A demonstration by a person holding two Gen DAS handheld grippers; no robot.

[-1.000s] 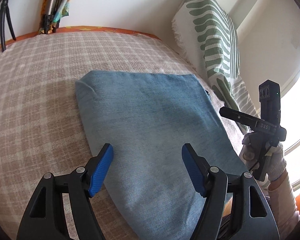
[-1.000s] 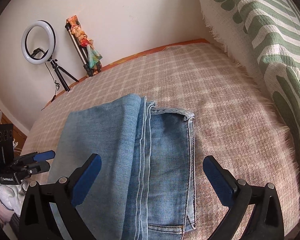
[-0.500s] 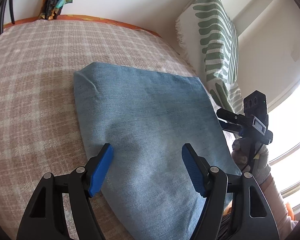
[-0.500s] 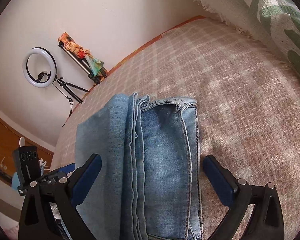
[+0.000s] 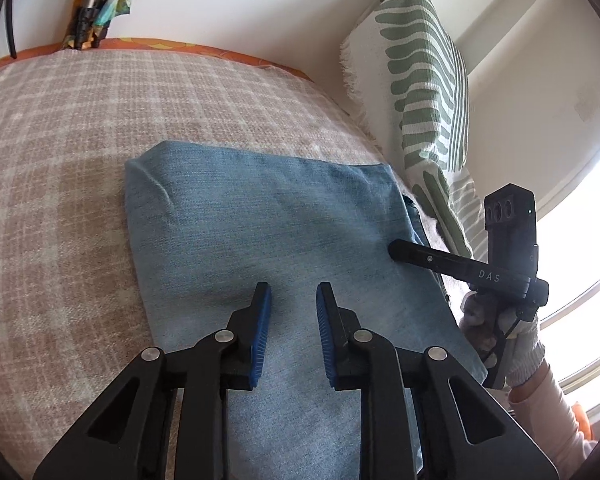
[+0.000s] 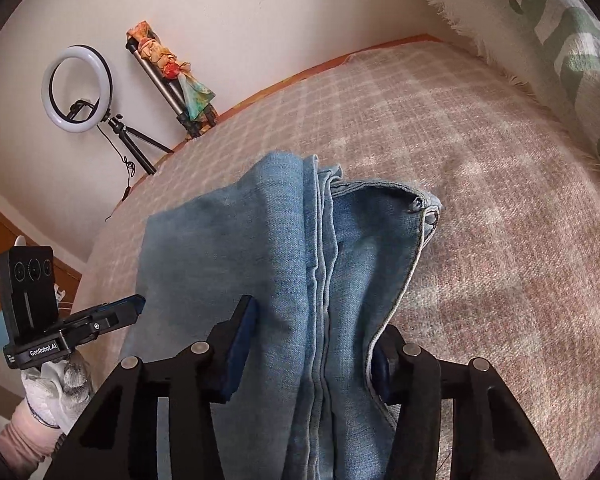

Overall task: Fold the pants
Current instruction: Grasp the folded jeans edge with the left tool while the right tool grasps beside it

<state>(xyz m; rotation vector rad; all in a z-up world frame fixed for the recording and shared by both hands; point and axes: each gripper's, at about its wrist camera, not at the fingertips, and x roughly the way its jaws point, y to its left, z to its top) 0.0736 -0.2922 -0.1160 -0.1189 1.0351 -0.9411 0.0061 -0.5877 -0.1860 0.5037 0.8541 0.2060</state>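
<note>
A ring light (image 6: 77, 89) on a small tripod stands at the far left against the white wall, with a second folded tripod (image 6: 172, 84) wrapped in coloured cloth leaning just beside it. The left gripper (image 5: 293, 322) hovers over the near half of the pants (image 5: 276, 248), its blue-padded jaws drawn in to a narrow gap with only flat denim visible between them; whether the pads touch the cloth cannot be told, and no fabric is pinched up between them. The pants, light blue denim, lie folded into a rough rectangle on the beige checked blanket (image 5: 60, 152) that covers the bed, one folded corner showing a small crease at far left. In the right wrist view the layered edges and waistband of the pants (image 6: 339, 264) are gathered and lifted into a ridge that runs between the fingers of the right gripper (image 6: 311, 344), whose jaws are closed against that bunch of cloth on both sides. The same right gripper (image 5: 395, 249) appears in the left wrist view at the right edge of the garment, held by a white-gloved hand (image 5: 503, 332). A white cushion with green stripes (image 5: 423, 92) stands upright against the wall at the right, beside the blanket's edge.
</note>
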